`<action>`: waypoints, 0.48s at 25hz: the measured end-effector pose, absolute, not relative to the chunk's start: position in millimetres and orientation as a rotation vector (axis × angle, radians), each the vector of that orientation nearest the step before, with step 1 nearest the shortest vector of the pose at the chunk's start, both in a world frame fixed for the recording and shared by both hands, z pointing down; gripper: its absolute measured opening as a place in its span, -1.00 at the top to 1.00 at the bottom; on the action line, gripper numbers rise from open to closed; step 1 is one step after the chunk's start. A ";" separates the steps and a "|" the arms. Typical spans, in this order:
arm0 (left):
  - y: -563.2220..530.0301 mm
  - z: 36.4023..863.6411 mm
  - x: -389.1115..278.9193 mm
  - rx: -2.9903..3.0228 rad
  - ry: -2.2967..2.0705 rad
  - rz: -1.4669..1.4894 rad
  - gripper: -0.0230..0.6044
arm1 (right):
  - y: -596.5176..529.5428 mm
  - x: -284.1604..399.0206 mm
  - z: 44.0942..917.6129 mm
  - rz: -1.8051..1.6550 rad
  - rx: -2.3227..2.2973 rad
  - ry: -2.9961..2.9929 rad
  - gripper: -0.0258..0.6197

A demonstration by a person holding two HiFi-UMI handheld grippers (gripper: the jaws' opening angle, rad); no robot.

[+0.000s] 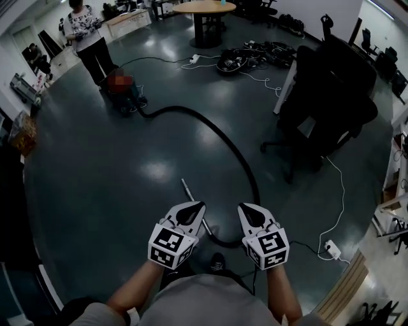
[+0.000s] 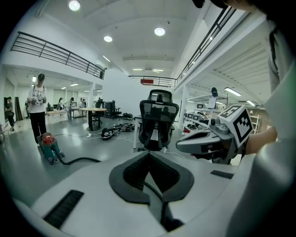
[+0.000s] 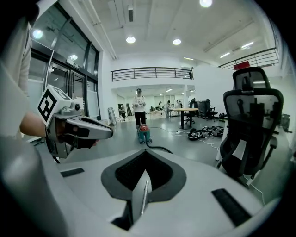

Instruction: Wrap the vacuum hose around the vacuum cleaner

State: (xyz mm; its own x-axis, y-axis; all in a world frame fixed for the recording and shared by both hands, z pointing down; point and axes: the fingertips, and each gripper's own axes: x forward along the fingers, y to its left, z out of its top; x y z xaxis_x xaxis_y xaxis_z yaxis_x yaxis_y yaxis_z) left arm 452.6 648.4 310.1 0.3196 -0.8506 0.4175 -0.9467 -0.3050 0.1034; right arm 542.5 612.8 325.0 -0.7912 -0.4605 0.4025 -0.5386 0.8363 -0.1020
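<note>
A black mesh office chair (image 1: 325, 95) stands on the glossy dark floor (image 1: 95, 184). Beyond the chair a tangle of black and white cables (image 1: 252, 56) lies on the floor, and farther beyond it stands a round wooden desk (image 1: 204, 7). Well apart from the chair, across the floor, stands a person (image 1: 86, 35) in a patterned top. From near the chair's base a white cord (image 1: 340, 191) runs to a white power strip (image 1: 332, 249).

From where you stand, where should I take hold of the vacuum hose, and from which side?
Probably the metal wand at the near end of the vacuum hose: straight, rigid, lying flat on the floor just ahead of the left gripper. Come from above, jaws across it; that gripper is shut, so open first.
</note>
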 end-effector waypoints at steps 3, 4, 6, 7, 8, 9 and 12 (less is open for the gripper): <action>636.0 307.3 447.6 2.364 -1.509 0.394 0.90 | 609.2 538.3 318.1 0.275 0.847 -2.615 0.91; 632.5 305.9 446.1 2.396 -1.476 0.390 0.90 | 608.6 536.9 314.0 0.260 0.880 -2.603 0.91; 627.7 305.2 442.8 2.437 -1.417 0.390 0.90 | 608.5 534.5 306.6 0.239 0.937 -2.578 0.91; 626.1 305.7 440.6 2.452 -1.390 0.392 0.90 | 609.2 533.2 304.0 0.236 0.964 -2.566 0.91; 624.4 306.3 438.4 2.469 -1.363 0.394 0.90 | 610.2 532.2 302.0 0.234 0.993 -2.552 0.91; 622.3 306.9 436.5 2.490 -1.335 0.396 0.90 | 611.3 531.8 300.8 0.232 1.024 -2.538 0.91; 615.9 308.7 433.8 2.560 -1.242 0.411 0.90 | 615.1 531.2 299.8 0.231 1.106 -2.489 0.91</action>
